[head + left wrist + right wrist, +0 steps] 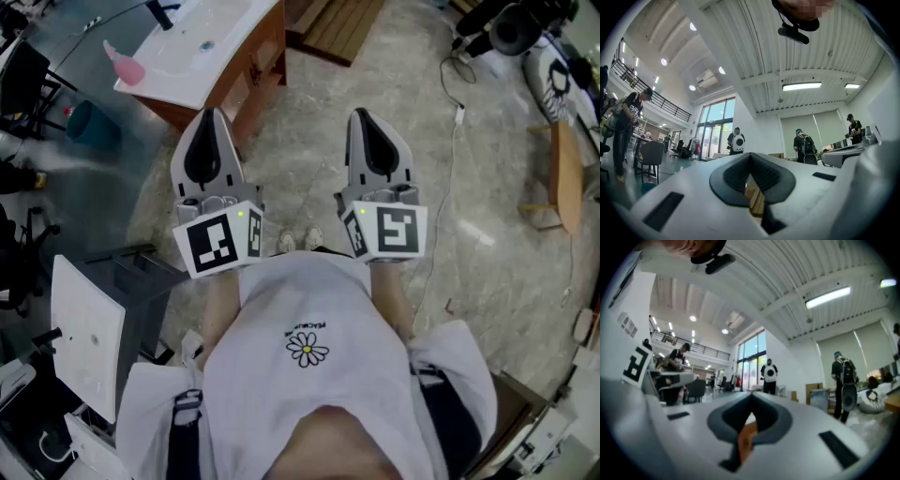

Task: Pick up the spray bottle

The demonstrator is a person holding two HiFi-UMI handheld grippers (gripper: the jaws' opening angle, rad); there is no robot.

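A pink spray bottle [127,67] stands near the left corner of a white table [211,56] at the upper left of the head view. My left gripper [209,115] is held level in front of the body with its jaws closed tip to tip and nothing in them; it is well short of the bottle, which is further away and to the left. The right gripper [362,115] hangs beside it over the stone floor, jaws also together and empty. In the left gripper view [751,155] and the right gripper view [752,396] the bottle is not visible.
A teal bucket [92,124] stands left of the table. A wooden pallet [343,26] lies at the top. A white cable [456,141] runs over the floor on the right. A grey cart with a white panel [89,330] stands at the lower left. Several people [805,147] stand across the hall.
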